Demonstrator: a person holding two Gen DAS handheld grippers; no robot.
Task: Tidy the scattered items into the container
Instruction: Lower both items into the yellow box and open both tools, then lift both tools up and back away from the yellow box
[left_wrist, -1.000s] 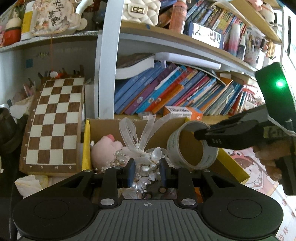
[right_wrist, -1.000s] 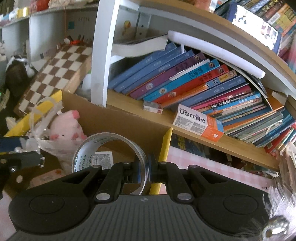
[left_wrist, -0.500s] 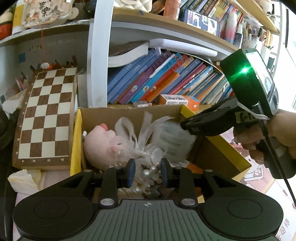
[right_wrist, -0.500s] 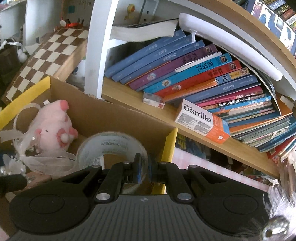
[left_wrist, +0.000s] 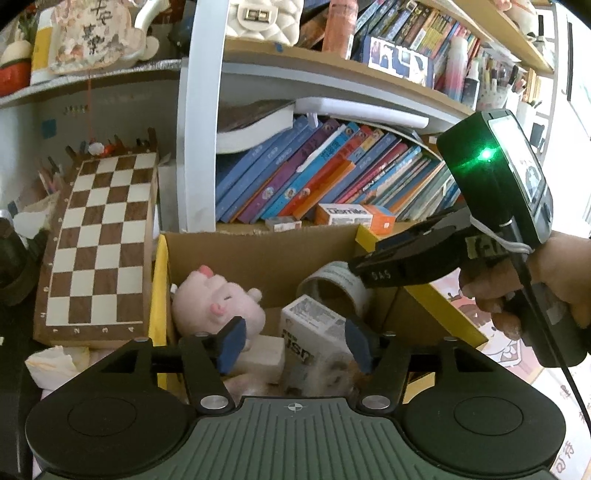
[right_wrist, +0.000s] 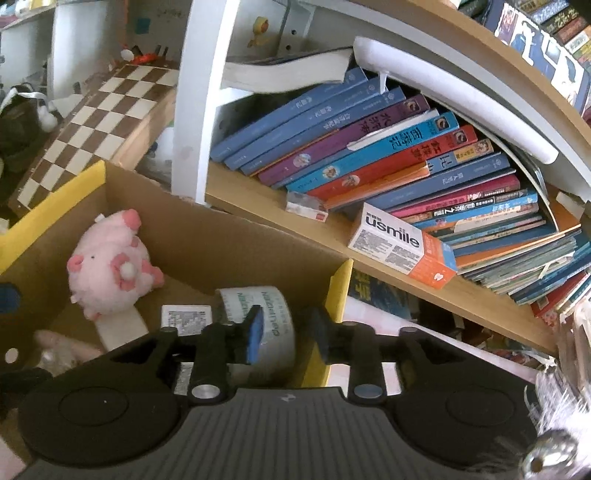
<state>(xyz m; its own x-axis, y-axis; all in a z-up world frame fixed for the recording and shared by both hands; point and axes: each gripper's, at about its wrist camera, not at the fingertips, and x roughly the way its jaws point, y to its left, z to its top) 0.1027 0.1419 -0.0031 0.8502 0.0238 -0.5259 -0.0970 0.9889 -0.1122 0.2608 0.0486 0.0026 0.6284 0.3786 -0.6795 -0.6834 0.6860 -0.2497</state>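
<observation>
A cardboard box (left_wrist: 258, 251) with yellow flaps stands below the bookshelf; it also shows in the right wrist view (right_wrist: 207, 236). Inside lie a pink plush pig (left_wrist: 214, 302) (right_wrist: 110, 266), a white printed carton (left_wrist: 314, 332), and a roll of clear tape (left_wrist: 336, 284) (right_wrist: 262, 317). My left gripper (left_wrist: 293, 345) is open and empty above the box's near side. My right gripper (right_wrist: 286, 334) is open above the tape roll, which rests in the box's right corner. The right gripper also shows in the left wrist view (left_wrist: 373, 267), over the box's right wall.
A chessboard (left_wrist: 99, 240) leans left of the box. A white shelf post (left_wrist: 192, 122) rises behind it. Slanted books (right_wrist: 388, 162) and a usmile carton (right_wrist: 402, 243) fill the shelf behind. Crumpled tissue (left_wrist: 55, 363) lies at the box's left.
Both grippers have opened. The left let go of the pearl-and-ribbon bundle, and the right let go of the tape roll, which now rests in the box.
</observation>
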